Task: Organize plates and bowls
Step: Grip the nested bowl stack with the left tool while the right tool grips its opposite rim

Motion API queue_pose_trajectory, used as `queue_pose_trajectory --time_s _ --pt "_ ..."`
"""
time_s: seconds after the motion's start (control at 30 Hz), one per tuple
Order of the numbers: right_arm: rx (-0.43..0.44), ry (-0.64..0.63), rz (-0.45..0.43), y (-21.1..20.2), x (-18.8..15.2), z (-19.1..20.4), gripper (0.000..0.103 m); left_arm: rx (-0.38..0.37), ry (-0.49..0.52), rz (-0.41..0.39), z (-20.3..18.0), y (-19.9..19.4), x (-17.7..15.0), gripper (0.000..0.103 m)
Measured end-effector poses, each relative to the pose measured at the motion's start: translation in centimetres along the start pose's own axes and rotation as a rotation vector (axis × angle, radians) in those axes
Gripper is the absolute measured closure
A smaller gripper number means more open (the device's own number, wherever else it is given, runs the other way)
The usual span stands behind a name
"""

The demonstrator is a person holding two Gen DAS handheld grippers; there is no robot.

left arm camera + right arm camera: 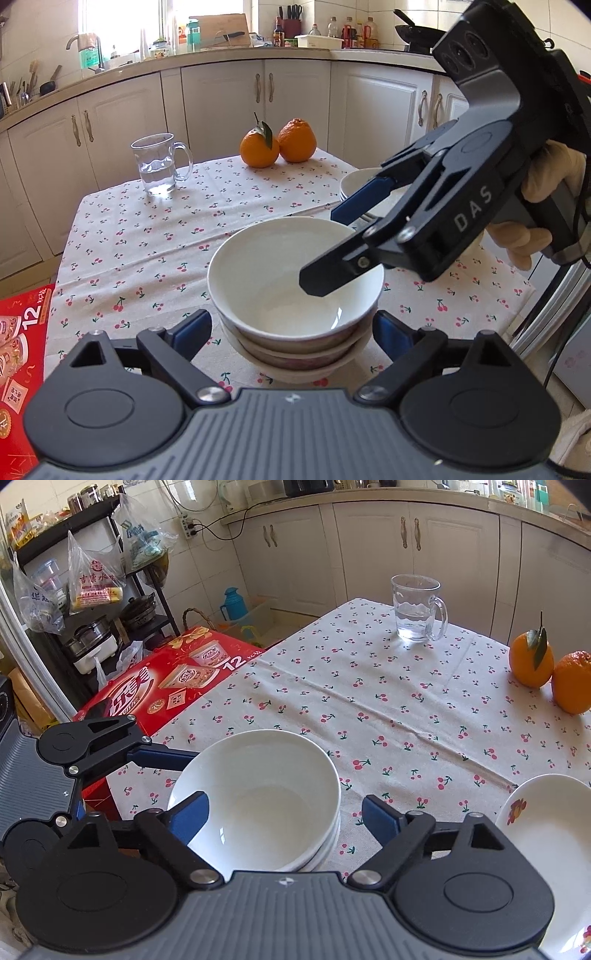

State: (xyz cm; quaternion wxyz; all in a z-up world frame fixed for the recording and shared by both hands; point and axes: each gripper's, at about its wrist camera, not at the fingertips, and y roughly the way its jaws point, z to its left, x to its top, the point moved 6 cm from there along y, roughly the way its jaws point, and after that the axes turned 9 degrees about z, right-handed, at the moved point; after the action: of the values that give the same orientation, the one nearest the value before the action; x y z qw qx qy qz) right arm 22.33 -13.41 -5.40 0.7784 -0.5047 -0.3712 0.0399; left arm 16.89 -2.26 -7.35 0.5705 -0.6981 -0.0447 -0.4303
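On the cherry-print cloth of the kitchen table (pixel 155 236), a stack of white ceramic bowls (pixel 295 273) sits between the spread jaws of the left gripper (pixel 291 328), with the right gripper (pixel 325 251) above it, jaws apart, and white floral plates (pixel 546 834) nearby.

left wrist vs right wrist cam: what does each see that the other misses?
Left wrist only: the right gripper from outside, open over the top bowl, with a gloved hand on its handle; the sink tap, knife block and wok on the counter.

Right wrist only: the shelf rack hung with plastic bags, the blue thermos on the floor, and a flower-printed plate.

Both: the bowl stack, glass mug, two oranges, cherry tablecloth, red box.
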Motion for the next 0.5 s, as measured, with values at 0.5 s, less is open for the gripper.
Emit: queue_pose_trajectory --time_s 0.5 --pt "-0.181 -0.199 0.025 -1.1 -5.3 2.3 0.0 -0.042 0.123 0.093 2.0 0.6 -3.6 0.009"
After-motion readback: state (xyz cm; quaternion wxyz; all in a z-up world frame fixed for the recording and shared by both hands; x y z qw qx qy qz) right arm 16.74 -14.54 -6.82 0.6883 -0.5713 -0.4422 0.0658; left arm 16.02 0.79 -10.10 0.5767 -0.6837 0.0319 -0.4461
